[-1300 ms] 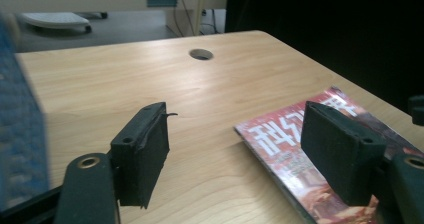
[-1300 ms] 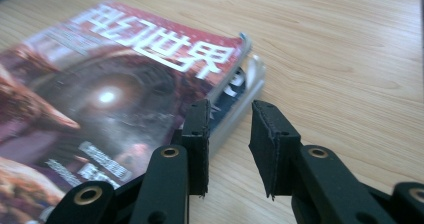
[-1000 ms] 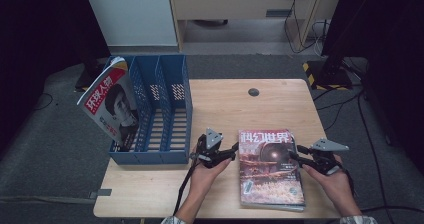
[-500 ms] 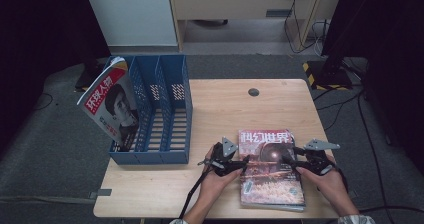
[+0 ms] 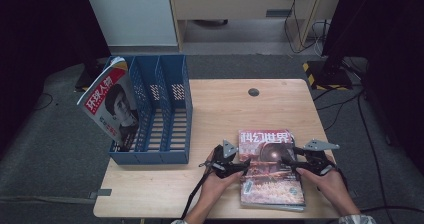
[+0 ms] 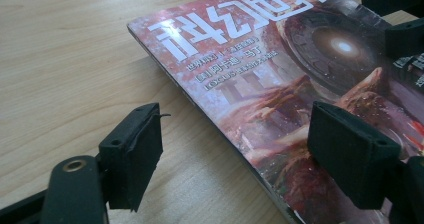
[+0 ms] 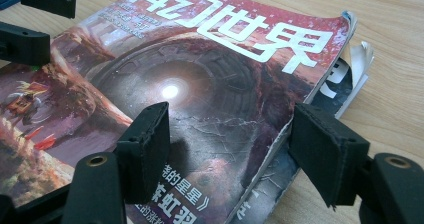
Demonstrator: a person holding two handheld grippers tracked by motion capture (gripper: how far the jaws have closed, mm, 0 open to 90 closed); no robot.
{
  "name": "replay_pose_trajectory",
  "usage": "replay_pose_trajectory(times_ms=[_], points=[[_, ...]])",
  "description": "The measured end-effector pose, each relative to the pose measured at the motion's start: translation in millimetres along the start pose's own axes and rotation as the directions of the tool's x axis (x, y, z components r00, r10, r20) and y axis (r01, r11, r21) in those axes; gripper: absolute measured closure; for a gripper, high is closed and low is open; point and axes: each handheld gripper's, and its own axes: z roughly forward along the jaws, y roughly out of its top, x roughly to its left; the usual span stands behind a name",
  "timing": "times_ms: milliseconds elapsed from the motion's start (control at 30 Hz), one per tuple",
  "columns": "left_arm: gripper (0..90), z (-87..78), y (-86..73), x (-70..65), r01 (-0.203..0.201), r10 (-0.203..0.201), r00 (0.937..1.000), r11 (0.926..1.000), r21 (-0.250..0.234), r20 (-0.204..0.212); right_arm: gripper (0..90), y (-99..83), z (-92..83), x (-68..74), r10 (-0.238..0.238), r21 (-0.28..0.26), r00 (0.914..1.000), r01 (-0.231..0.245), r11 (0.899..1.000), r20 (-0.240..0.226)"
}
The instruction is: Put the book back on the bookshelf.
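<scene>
High view, glossy rectangular magazine (image 5: 270,169), slatted blue rack (image 5: 155,114)

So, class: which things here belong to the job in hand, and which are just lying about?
In the job: top magazine, left gripper, right gripper, both open at its edges.
Lying about: blue file rack, magazine in the rack, round table grommet.

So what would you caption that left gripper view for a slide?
Left gripper with open jaws straddling the left edge of a red science-fiction magazine lying flat on the wooden table.
</scene>
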Motion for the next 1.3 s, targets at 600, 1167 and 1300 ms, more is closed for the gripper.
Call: replay_pose_trajectory(times_ms=[600, 1167, 1300], points=[[12.4, 13.9, -3.6, 6.2, 0.125, -0.139, 0.9716, 0.9887, 0.082, 0.192, 32.6, 1.1, 3.2, 4.5, -0.011, -0.003, 0.9999, 0.011, 1.0, -0.006], [32.8, -6.6, 22.3, -6.9, 0.108, -0.104, 0.9774, 0.994, -0.016, 0.184, 35.0, 1.8, 2.5, 7.9, -0.02, 0.006, 0.9996, 0.02, 1.0, -0.019], [34.4, -6.1, 29.6, -7.0, 0.094, -0.094, 0.9748, 0.9955, 0.008, 0.202, 35.4, 2.7, 2.8, 11.2, -0.03, 0.01, 0.9994, 0.03, 0.999, -0.017]])
